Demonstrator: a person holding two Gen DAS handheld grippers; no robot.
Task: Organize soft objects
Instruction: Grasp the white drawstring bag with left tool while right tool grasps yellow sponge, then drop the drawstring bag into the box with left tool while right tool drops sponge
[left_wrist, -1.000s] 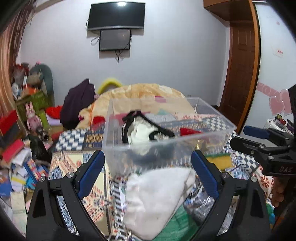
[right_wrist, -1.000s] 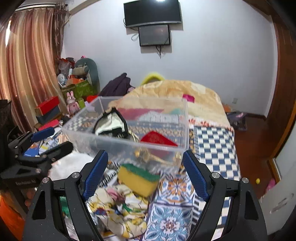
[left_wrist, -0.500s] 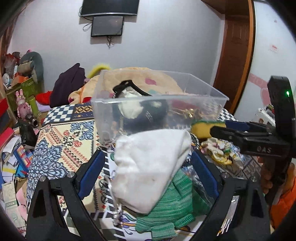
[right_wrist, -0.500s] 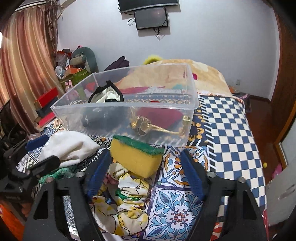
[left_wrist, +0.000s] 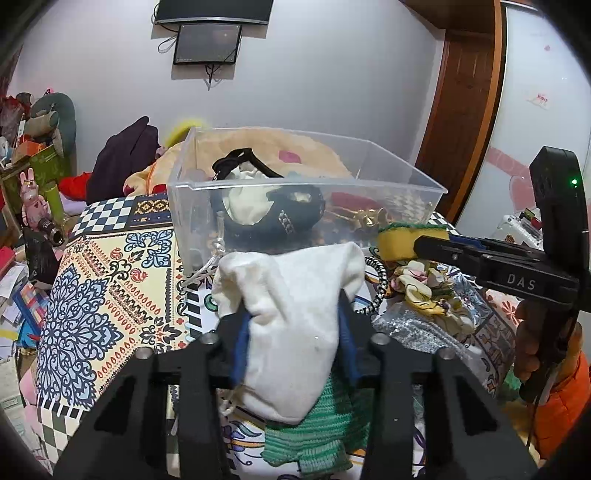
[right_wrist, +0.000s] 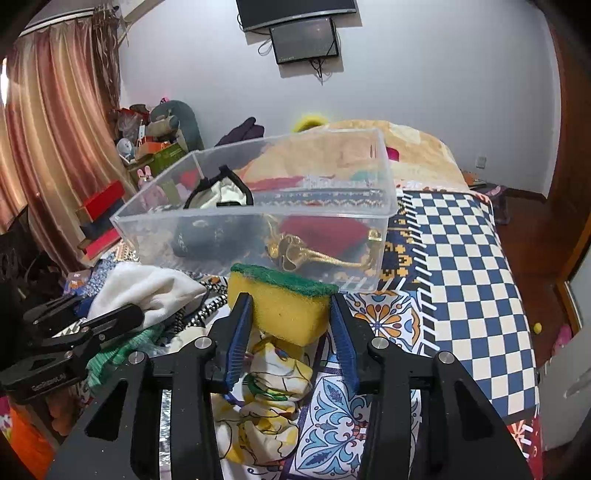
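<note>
A clear plastic bin (left_wrist: 258, 206) (right_wrist: 258, 206) stands on the patterned bed and holds a black-and-cream pouch (left_wrist: 266, 206), a red cloth (right_wrist: 325, 232) and a gold piece (right_wrist: 295, 251). My left gripper (left_wrist: 293, 306) is shut on a white cloth pouch (left_wrist: 291, 314) in front of the bin. My right gripper (right_wrist: 290, 306) is shut on a yellow sponge with a green top (right_wrist: 284, 299), just in front of the bin's near wall. The sponge also shows in the left wrist view (left_wrist: 399, 240).
A green knitted piece (left_wrist: 317, 435), a floral yellow cloth (right_wrist: 266, 398) (left_wrist: 424, 291) and a silvery bag (left_wrist: 417, 325) lie on the bedspread (right_wrist: 461, 258) in front of the bin. A cluttered shelf (right_wrist: 147, 147) and curtain (right_wrist: 55, 129) stand at the left. A beige blanket (right_wrist: 417, 147) lies behind the bin.
Both grippers moved down and forward and closed: the left onto the white pouch, the right onto the yellow sponge. Both were open a second ago.
</note>
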